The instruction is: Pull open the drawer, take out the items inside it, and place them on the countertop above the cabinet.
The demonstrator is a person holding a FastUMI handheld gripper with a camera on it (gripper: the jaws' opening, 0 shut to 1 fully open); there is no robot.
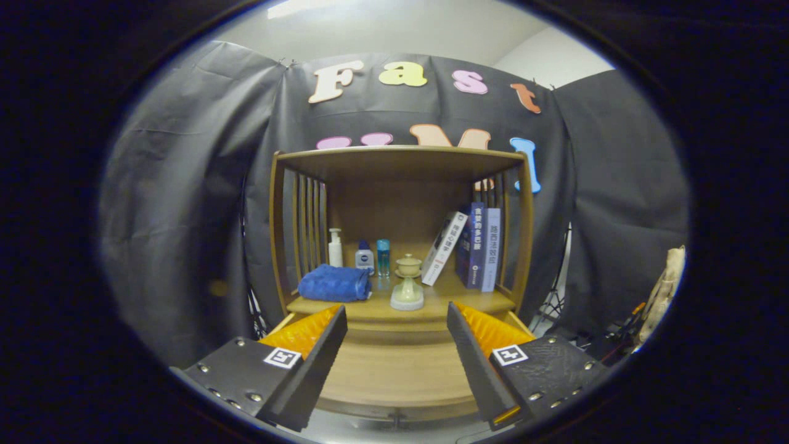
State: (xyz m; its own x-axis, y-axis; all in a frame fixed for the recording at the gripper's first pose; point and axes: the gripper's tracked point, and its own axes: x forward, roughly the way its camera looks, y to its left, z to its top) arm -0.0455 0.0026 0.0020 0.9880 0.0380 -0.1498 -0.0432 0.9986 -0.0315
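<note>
Claw [396, 320] stood wide open, grasping nothing | fingers hung before wooden cabinet [400, 376] | folded blue towel [334, 283] lay beyond

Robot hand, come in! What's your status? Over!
Gripper open, holding nothing. Below it the wooden cabinet front; can't tell if the drawer is open. Countertop already carries a blue towel and a pale lidded cup. Over.

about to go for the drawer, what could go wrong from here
The gripper is open and holds nothing, its fingers spread over the cabinet's wooden front.

1. No handle is clear from here, so the fingers may slip off the front.
2. The countertop already holds a blue towel, bottles, a pale ceramic cup on a stand and leaning books; placing items could topple the cup.
</note>
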